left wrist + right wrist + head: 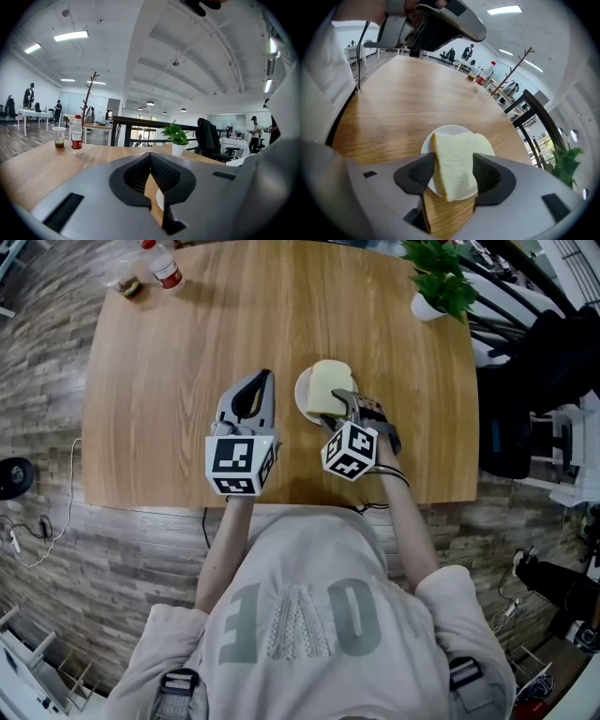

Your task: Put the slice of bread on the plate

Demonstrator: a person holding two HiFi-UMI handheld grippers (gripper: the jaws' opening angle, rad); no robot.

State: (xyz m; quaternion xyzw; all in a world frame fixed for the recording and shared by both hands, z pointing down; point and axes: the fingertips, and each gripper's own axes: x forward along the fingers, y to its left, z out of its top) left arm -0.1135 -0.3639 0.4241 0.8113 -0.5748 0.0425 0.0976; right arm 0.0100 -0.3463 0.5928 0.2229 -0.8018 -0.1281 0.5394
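Observation:
A pale slice of bread (pixel 328 385) lies tilted on a small white plate (pixel 302 401) near the middle of the wooden table. In the right gripper view the bread (pixel 459 161) stands between the two dark pads over the plate (pixel 451 129); the jaws are spread and do not squeeze it. My right gripper (pixel 343 407) points steeply down at the plate's near edge and is open. My left gripper (pixel 259 382) hovers level just left of the plate, with its jaws together and nothing in them (pixel 151 158).
A water bottle (pixel 165 266) and a plastic cup (pixel 129 285) stand at the table's far left corner. A potted plant (pixel 439 282) is at the far right corner. A chair with a dark jacket (pixel 530 371) stands to the right of the table.

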